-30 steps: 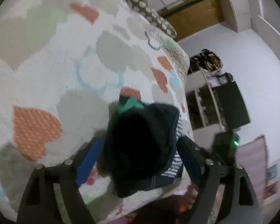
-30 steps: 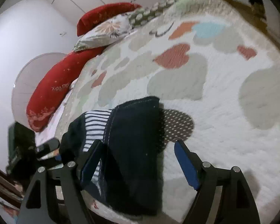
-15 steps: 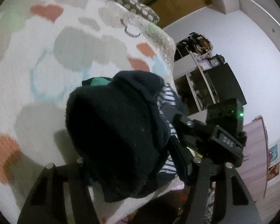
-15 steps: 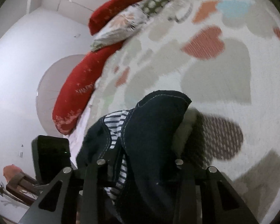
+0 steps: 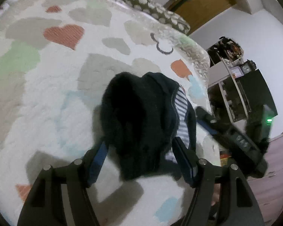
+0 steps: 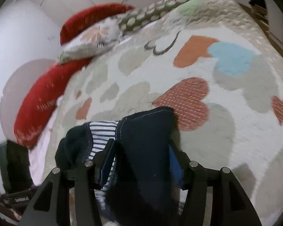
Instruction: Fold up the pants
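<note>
Pants, dark navy with a striped lining showing, sit bunched in a thick fold near the edge of a bed, on a white blanket patterned with grey, orange, green and pale blue hearts.

Left gripper: fingers at middling width, one blue pad on each side of the fuzzy dark bundle. Jaws have just been opening a little. The cloth lies between them and seems to brush both pads, but whether they press on it I cannot tell.

Right gripper: fingers at middling width, with the navy fold between them. Jaws have just been opening. Left pad sits against the striped lining, right pad against the dark edge of the cloth; whether that is a firm grip or bare contact I cannot tell.

In the right wrist view the striped lining shows left of the navy panel, and the fold's far end lies against a red dotted heart. Far left: two red pillows and a floral one. In the left wrist view, a dark shelf unit stands to the right, beyond the bed edge.
</note>
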Tool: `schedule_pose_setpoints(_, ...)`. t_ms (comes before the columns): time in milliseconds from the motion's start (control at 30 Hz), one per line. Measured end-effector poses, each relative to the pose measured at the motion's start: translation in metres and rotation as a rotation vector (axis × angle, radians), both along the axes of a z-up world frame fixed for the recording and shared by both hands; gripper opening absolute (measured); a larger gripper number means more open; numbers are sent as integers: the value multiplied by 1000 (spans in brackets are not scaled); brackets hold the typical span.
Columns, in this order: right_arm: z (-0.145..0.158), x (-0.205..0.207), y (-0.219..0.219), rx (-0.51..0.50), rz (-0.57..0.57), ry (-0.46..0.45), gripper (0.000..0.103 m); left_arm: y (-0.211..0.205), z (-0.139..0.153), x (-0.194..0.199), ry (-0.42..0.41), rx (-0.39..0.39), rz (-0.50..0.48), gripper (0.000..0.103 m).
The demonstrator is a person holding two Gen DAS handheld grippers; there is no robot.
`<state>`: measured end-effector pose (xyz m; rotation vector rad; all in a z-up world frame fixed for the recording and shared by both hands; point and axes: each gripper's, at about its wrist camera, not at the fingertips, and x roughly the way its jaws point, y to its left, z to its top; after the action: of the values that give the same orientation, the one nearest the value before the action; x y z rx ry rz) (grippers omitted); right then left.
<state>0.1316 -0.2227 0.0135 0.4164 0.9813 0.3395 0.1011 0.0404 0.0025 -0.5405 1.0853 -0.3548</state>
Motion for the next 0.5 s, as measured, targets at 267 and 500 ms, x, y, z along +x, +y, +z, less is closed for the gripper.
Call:
schedule_pose_setpoints(267,44,-52,52,-94,173,-198,57,36,-6,-64,7,-34,125,69)
schedule_pose_setpoints(500,-18,-36,59,-325,134,-43,54,25,8,-96,-76,60,135,73)
